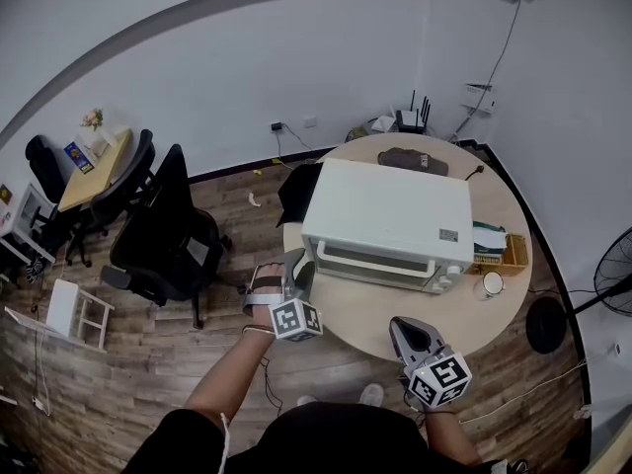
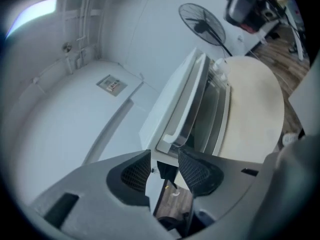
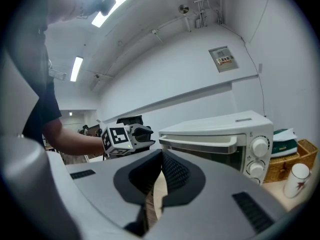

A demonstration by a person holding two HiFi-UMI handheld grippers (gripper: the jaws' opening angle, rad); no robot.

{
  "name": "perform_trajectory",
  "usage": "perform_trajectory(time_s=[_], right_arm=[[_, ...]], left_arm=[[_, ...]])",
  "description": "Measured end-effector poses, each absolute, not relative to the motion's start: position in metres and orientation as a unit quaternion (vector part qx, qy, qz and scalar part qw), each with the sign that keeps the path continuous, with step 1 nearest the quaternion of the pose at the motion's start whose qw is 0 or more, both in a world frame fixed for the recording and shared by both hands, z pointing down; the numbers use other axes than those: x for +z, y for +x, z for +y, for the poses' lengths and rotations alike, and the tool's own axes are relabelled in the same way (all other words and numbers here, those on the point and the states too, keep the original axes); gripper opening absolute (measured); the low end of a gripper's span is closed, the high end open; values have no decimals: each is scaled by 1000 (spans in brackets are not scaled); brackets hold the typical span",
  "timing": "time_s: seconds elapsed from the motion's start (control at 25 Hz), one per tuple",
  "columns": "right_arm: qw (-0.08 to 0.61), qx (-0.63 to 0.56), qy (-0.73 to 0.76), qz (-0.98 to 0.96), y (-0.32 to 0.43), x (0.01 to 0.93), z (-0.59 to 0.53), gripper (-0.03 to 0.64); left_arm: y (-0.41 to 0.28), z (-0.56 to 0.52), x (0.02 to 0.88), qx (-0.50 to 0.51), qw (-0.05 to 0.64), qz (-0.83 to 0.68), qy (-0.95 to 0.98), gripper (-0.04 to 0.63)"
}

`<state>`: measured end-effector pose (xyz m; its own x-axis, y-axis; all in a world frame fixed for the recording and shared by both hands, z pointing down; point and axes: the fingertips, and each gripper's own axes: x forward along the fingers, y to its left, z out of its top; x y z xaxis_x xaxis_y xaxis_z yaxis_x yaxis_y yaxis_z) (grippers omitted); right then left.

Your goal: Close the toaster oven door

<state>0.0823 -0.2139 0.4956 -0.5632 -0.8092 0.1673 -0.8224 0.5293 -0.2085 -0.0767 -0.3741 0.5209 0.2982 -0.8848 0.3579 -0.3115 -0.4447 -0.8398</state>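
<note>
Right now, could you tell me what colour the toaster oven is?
The toaster oven is white, clearest in the head view.

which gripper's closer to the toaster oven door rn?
Left. The left gripper is at the left end of the toaster oven door, jaws open and tips just short of it. The right gripper is shut, out in front of the door and clearly apart from it.

fan [image 1: 614, 289]: cut by the head view's right edge, only part of the cage shows. basket [image 1: 509, 255]: near end hidden behind toaster oven [image 1: 390, 215], contents too small to tell. dark item [image 1: 414, 160] at far rim of table [image 1: 375, 324]: can't name it. wall panel [image 3: 223, 58]: print unreadable. oven door [image 2: 197, 119]: near corner hidden behind left gripper [image 2: 165, 156]. dial [image 3: 259, 146]: markings too small to read.
</note>
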Motion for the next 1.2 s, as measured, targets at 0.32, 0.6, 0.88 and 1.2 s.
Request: perform_trajectory(time_s=[0.32, 0.6, 0.88, 1.2], right_arm=[[33, 121, 457, -881, 70, 494, -216, -6], [60, 66, 495, -864, 73, 484, -216, -6], [80, 40, 534, -841, 88, 474, -221, -7], [88, 26, 529, -843, 87, 466, -222, -6]], left_arm=[[-71, -335, 499, -259, 126, 478, -830, 35], [-71, -302, 479, -147, 3, 485, -862, 8], [-62, -279, 484, -131, -13, 462, -877, 8], [-66, -268, 488, -127, -16, 468, -875, 8]])
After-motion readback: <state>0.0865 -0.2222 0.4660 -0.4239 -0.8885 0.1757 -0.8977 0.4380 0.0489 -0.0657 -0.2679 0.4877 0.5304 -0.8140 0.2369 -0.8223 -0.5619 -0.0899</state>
